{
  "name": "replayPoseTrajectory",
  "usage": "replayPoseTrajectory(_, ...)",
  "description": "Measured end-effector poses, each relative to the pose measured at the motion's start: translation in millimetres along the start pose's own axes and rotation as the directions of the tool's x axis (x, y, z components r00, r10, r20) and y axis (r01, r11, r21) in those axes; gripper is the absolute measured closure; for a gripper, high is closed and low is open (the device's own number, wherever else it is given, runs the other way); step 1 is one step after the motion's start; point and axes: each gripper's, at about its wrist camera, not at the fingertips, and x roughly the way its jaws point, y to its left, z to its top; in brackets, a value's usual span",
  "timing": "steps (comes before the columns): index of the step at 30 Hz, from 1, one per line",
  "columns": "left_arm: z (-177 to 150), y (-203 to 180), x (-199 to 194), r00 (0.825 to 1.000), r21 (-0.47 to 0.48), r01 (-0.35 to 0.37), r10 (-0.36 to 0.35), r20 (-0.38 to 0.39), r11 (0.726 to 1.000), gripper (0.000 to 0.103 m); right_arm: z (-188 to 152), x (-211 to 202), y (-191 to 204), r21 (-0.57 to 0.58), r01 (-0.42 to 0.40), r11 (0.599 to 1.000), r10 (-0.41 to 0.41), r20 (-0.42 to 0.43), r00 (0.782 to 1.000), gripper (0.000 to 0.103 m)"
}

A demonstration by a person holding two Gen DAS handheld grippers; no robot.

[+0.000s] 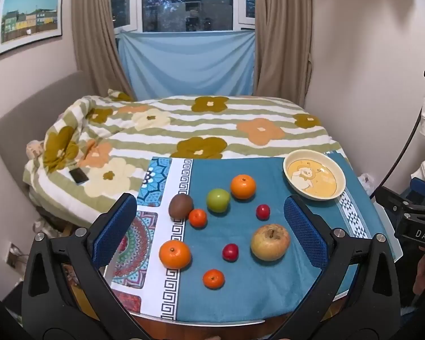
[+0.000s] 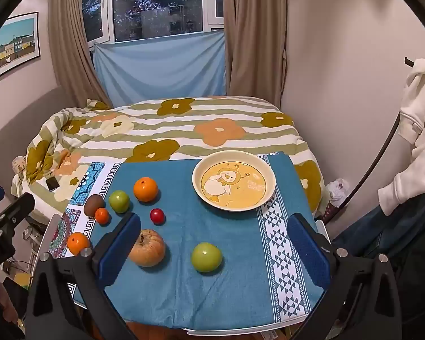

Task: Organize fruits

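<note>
Fruits lie loose on a blue cloth (image 1: 240, 289). In the left wrist view: a kiwi (image 1: 180, 205), a green apple (image 1: 218, 200), a large orange (image 1: 242, 186), a yellow-brown apple (image 1: 270, 242), two small red fruits (image 1: 262, 211) (image 1: 230, 252) and several oranges. A cream bowl (image 1: 314, 178) with a cartoon print stands empty at the far right. My left gripper (image 1: 211, 235) is open above the fruits. In the right wrist view my right gripper (image 2: 214, 246) is open, with a second green apple (image 2: 206, 256) between its fingers and the bowl (image 2: 234, 180) beyond.
The table's front edge (image 1: 212, 323) is close below the grippers. A bed with a flowered quilt (image 1: 201, 124) lies behind the table, with a phone (image 1: 78, 176) on it. A white garment (image 2: 419, 130) hangs at the right wall.
</note>
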Motion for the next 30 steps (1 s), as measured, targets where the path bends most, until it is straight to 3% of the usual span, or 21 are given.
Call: replayPoseTrajectory(30, -4.2, 5.2, -2.3, 1.0, -0.014, -0.015, 0.016, 0.01, 1.0, 0.0, -5.7, -4.3, 5.8, -0.009, -0.005, 1.0, 0.005, 0.002, 1.0, 0.0)
